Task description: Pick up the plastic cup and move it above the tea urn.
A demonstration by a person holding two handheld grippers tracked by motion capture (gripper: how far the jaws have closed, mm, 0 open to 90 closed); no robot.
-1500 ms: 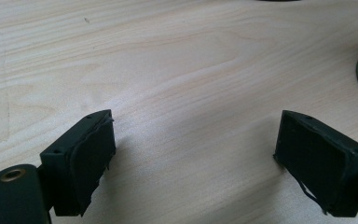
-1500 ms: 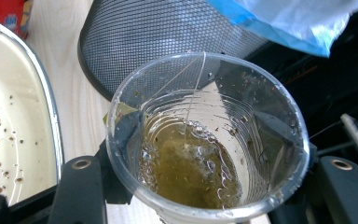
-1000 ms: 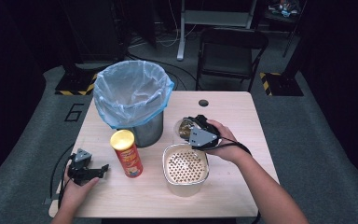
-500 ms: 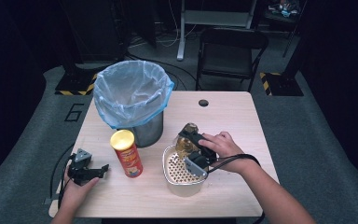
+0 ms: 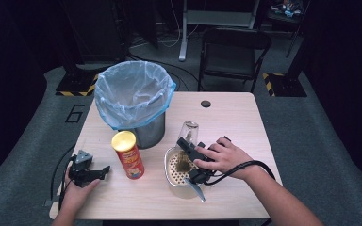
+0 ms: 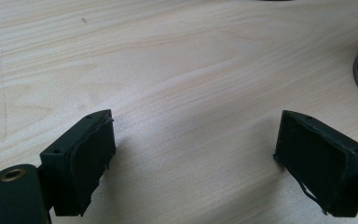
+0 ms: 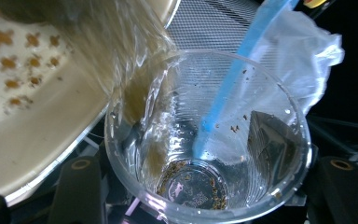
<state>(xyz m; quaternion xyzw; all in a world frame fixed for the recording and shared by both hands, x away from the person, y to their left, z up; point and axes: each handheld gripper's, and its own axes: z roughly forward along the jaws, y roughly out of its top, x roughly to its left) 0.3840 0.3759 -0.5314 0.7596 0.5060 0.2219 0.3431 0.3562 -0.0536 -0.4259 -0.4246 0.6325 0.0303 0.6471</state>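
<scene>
A pale wooden table sits in the middle of a dim room, its grain lit brightly from above while everything around falls into shadow. A small dark round plug shows near its far edge. Grey carpet spreads around the table, and a large number six is marked on it at the left. Beyond the far edge stands a black folding chair. Yellow-and-black hazard tape marks the floor far left, and another strip lies far right. A white metal frame rises at the back.
</scene>
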